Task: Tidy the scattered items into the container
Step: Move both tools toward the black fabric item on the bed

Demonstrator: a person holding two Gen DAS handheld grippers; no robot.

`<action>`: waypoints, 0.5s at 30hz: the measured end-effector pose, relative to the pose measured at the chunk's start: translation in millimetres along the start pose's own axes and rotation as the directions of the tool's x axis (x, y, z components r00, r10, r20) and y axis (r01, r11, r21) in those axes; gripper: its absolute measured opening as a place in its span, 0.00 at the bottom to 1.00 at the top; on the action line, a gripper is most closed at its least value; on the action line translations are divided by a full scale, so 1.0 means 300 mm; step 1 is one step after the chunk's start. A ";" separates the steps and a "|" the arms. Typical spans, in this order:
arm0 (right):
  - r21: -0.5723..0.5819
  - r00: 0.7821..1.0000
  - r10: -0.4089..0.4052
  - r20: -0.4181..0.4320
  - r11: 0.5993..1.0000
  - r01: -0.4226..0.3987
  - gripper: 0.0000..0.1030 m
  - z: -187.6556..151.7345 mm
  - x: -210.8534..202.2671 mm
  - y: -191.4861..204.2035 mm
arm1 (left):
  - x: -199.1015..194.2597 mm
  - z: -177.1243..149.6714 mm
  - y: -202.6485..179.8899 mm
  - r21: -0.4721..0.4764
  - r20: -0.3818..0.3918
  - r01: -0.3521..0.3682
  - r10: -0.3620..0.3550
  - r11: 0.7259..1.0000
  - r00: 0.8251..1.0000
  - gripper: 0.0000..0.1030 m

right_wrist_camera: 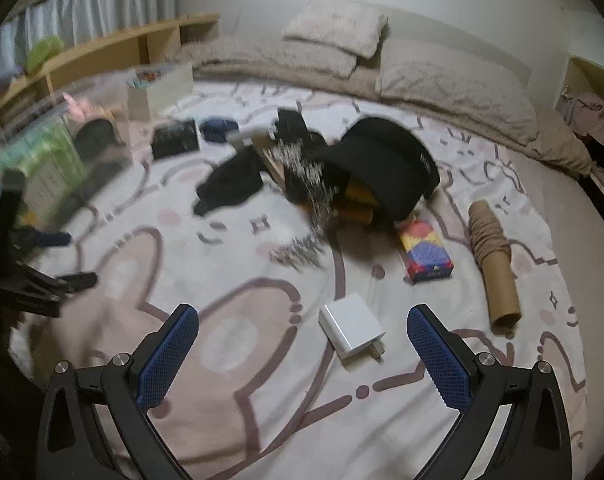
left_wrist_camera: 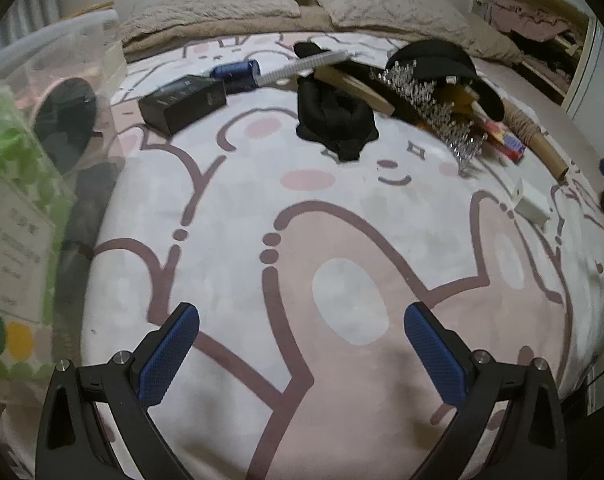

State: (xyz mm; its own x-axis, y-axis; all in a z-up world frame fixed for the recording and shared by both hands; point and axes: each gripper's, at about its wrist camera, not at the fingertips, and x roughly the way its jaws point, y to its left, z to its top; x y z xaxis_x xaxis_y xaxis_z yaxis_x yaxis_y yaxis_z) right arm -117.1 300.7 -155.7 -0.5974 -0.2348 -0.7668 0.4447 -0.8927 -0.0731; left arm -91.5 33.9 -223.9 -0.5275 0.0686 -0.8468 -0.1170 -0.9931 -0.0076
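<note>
My clear plastic container sits at the left edge of the patterned blanket, with a green-printed packet and a dark round object already inside it. The items I have to gather lie scattered further up the blanket: a black box and a blue cylinder nearest the container, then a crumpled black garment, a black cap resting over a spiky silver comb-like piece and some wooden or cardboard bits I can't identify. Right of the cap lie a colourful patterned box and a cardboard tube with tan fabric bunched on it. A white charger lies just ahead of my right gripper, between its fingers' lines. That gripper's jaws are spread wide, holding nothing. My left gripper is likewise spread and empty above bare blanket, just beside the container. Beige pillows line the far edge
</note>
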 end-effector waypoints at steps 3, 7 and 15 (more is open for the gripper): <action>0.020 1.000 -0.004 -0.024 1.000 0.004 1.00 -0.006 0.068 -0.018 | 0.039 0.013 -0.011 0.025 -0.020 0.017 -0.017 1.000 1.000 1.00; 0.073 0.998 -0.014 -0.063 0.997 0.018 1.00 -0.016 0.162 -0.051 | 0.096 0.054 -0.038 0.068 -0.038 0.031 -0.028 0.997 0.999 1.00; 0.178 0.991 -0.052 -0.123 0.981 0.074 1.00 -0.053 0.286 -0.084 | 0.225 0.162 -0.073 0.082 -0.083 0.084 -0.077 0.993 0.994 1.00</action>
State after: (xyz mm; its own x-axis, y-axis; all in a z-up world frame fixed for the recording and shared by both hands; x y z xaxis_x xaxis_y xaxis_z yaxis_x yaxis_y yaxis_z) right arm -169.1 309.3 -229.8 -0.5332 -0.1392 -0.8345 0.2733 -0.9618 -0.0143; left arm -165.4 64.9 -255.1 -0.4452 0.1372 -0.8849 -0.2299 -0.9726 -0.0351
